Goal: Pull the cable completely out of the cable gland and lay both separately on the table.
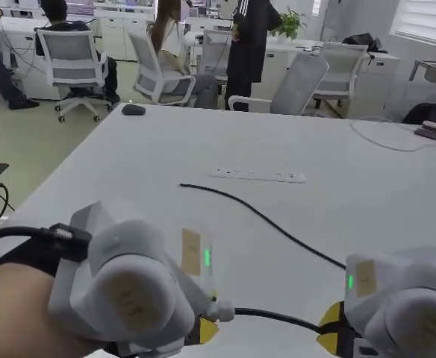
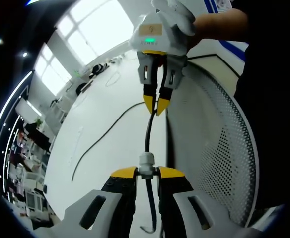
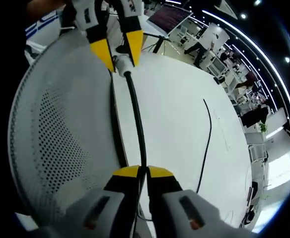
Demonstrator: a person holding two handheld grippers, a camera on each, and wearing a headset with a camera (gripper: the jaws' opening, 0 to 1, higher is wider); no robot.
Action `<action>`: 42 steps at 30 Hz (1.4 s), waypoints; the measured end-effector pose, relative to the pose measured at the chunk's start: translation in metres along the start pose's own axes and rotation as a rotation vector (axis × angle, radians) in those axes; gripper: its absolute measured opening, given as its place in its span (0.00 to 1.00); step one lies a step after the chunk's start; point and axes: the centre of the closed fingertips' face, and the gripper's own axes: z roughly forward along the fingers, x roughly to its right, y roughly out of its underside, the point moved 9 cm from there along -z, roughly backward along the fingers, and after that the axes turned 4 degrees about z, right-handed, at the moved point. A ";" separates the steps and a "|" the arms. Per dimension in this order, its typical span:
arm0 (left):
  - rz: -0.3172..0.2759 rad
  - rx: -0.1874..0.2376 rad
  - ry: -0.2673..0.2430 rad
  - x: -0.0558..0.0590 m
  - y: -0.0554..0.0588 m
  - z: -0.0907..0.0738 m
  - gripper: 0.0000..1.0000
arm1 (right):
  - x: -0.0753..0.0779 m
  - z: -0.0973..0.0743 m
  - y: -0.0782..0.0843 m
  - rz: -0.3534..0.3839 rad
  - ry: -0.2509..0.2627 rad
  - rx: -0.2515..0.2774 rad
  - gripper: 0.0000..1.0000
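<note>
The left gripper (image 2: pixel 146 172) has its two yellow-tipped jaws pressed together on the white cable gland (image 2: pixel 146 165) and holds it by the body. The right gripper (image 3: pixel 144 172) is clamped on the black cable (image 3: pixel 135 114), not far from the gland, and the piece of cable between the two grippers is almost straight. Both are held in the air near the front edge of the table (image 1: pixel 166 142), with a grey mesh chair back (image 3: pixel 50 139) beside that edge. Past the right gripper the cable runs long over the table top and its free end lies near a white strip (image 1: pixel 259 176). A short tail hangs out behind the gland on the left gripper's side, so the cable is not yet out.

The cable looks light, soft and smooth. I think it can slide in the jaws, so a firm hold close to the gland is better than one far away, where it would only bend. The gland seems small, hard plastic and probably grips the cable by friction. It should be taken on its body and the pull kept straight along its axis, towards the right gripper, because the tail is short.
</note>
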 end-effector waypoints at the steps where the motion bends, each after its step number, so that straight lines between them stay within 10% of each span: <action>1: 0.002 -0.002 0.000 0.000 0.000 0.000 0.16 | -0.002 0.001 -0.001 0.004 -0.019 -0.009 0.05; 4: 0.005 -0.005 0.001 -0.001 0.000 0.001 0.16 | -0.006 -0.001 -0.013 0.025 -0.033 0.047 0.20; 9: 0.006 -0.007 0.004 -0.001 -0.001 0.000 0.16 | -0.012 -0.017 -0.054 0.147 -0.129 0.310 0.19; 12: 0.010 -0.006 0.007 -0.001 -0.002 0.001 0.16 | -0.016 -0.018 -0.070 0.100 -0.116 0.359 0.16; 15: 0.015 -0.005 0.006 0.000 -0.003 0.000 0.16 | -0.017 -0.011 -0.072 0.003 -0.072 0.259 0.15; 26: 0.029 -0.001 0.013 0.002 -0.005 0.001 0.16 | -0.019 -0.004 -0.074 -0.048 -0.069 0.256 0.03; 35: 0.014 -0.006 0.010 0.002 -0.001 0.001 0.16 | -0.012 -0.003 -0.040 -0.014 -0.033 0.164 0.03; 42: 0.011 -0.003 0.009 0.002 -0.002 0.001 0.16 | 0.000 0.001 -0.003 -0.023 0.027 -0.011 0.03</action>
